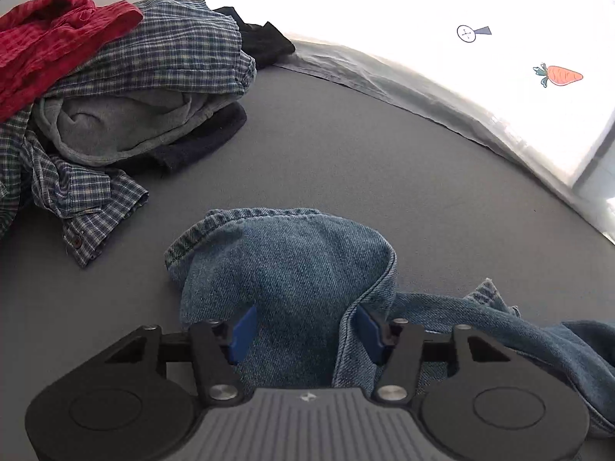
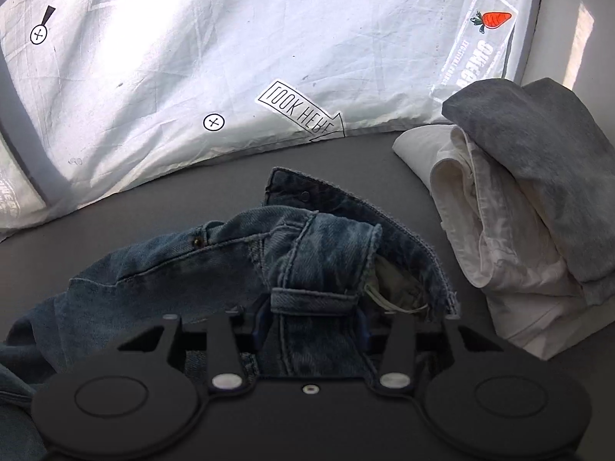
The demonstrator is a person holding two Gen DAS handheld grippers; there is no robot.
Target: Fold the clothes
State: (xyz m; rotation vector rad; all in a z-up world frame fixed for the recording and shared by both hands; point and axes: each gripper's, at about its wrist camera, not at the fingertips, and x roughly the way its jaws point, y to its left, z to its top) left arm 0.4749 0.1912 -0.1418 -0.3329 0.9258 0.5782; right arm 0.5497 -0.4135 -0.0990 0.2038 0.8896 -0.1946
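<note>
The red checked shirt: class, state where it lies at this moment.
In the left wrist view, the red checked shirt lies at the upper left, on top of the clothes pile, overlapping the blue plaid shirt beside it.

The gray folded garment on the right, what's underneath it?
The gray folded garment lies on a folded white garment, which sits on the dark gray surface. Anything deeper in the stack is covered.
</note>
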